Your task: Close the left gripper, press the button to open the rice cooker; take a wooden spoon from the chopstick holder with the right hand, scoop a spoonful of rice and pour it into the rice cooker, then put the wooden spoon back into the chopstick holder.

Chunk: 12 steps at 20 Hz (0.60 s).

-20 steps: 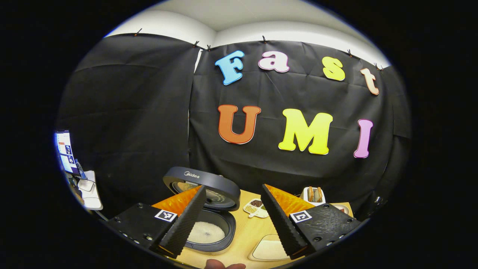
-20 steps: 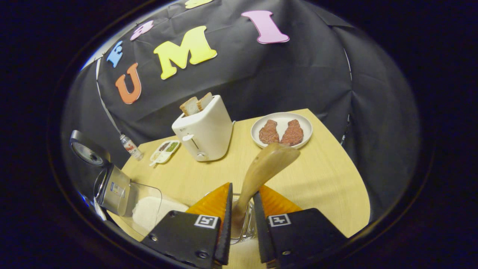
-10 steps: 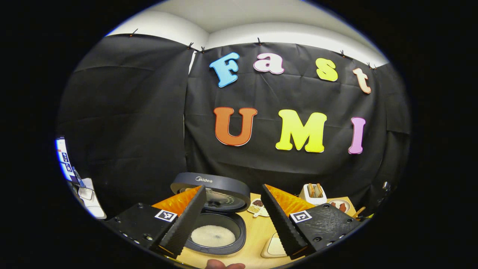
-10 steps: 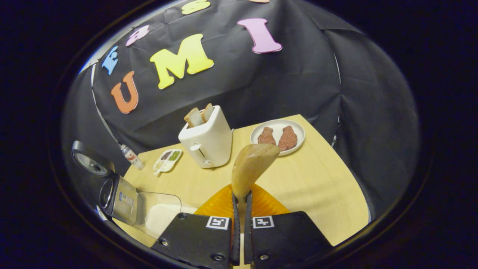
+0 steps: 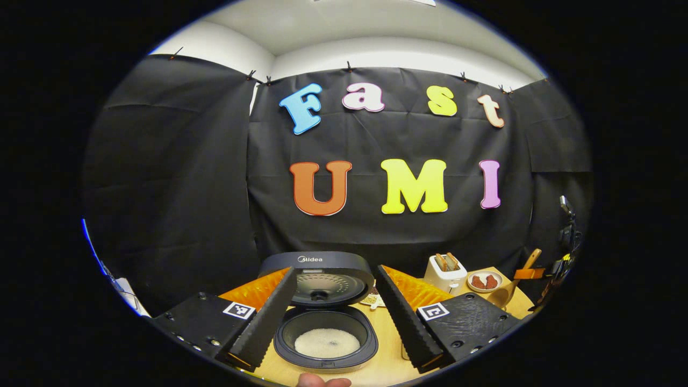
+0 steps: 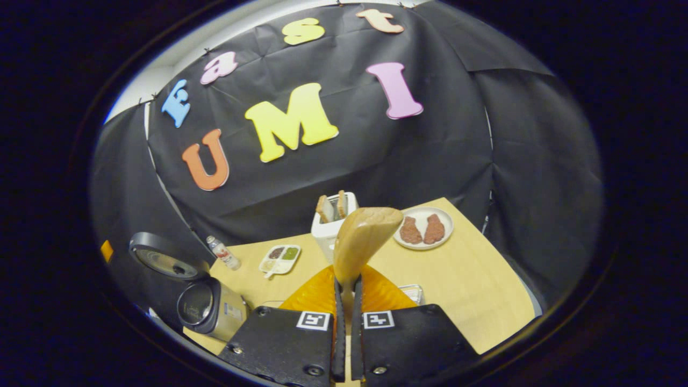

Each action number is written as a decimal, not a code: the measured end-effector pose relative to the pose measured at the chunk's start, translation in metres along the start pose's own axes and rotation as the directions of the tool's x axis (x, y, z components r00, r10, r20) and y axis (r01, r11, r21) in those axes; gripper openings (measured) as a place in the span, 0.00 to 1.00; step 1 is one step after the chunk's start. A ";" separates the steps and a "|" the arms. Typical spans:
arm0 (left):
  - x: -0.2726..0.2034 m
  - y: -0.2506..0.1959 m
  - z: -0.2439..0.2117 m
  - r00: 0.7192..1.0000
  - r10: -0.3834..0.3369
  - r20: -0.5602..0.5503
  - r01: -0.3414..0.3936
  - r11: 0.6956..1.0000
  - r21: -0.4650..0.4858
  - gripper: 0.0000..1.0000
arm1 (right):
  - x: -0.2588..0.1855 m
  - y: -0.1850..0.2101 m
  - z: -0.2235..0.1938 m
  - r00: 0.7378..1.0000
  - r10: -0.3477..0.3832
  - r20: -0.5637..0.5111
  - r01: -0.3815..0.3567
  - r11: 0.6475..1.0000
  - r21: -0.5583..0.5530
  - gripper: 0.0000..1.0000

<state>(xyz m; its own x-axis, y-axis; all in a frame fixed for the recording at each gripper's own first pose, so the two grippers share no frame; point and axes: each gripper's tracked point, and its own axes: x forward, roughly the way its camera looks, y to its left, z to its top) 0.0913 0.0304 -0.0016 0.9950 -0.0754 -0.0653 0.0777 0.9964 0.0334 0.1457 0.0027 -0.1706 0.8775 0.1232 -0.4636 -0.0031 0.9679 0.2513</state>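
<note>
The cooker (image 5: 325, 333) is sitting on the table (image 6: 473, 279) with its lid (image 5: 317, 277) standing up, and white rice (image 5: 327, 343) is lying in its pot. The left gripper (image 5: 333, 344) is hanging over it with fingers spread wide, gripping nothing. The right gripper (image 6: 346, 344) is pinching the spoon (image 6: 363, 236) by its handle, bowl up and empty, above the table. The toaster (image 6: 333, 215) is holding two slices; a plate (image 6: 424, 212) is carrying two brown pieces; a divided dish (image 6: 279, 258) is holding grains.

Dark grey rice cooker (image 5: 325, 301), pale tan wooden spoon (image 6: 361, 242), white toaster (image 5: 444, 273).
</note>
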 end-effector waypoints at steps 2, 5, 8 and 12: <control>-0.004 0.009 -0.007 1.000 -0.023 -0.006 0.023 1.000 0.015 0.95 | 0.003 0.027 -0.017 1.000 0.008 -0.020 -0.008 1.000 -0.029 0.09; -0.012 0.025 -0.015 0.999 -0.035 -0.009 0.035 0.999 0.031 0.94 | 0.020 0.046 -0.054 0.998 -0.027 -0.048 0.022 0.996 -0.092 0.09; -0.023 0.039 -0.020 0.999 -0.031 -0.008 0.032 0.999 0.038 0.95 | 0.046 0.042 -0.094 0.993 -0.094 -0.076 0.078 0.978 -0.196 0.09; -0.033 0.053 -0.027 0.999 -0.046 -0.004 0.047 0.997 0.059 0.95 | 0.067 0.031 -0.130 0.979 -0.192 -0.072 0.160 0.936 -0.315 0.09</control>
<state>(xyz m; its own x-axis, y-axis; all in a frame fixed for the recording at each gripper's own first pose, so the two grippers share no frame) 0.0611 0.0863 -0.0247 0.9901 -0.1214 -0.0704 0.1275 0.9878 0.0893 0.1421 0.0690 -0.3047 0.8247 -0.0490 -0.5635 -0.0135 0.9943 -0.1062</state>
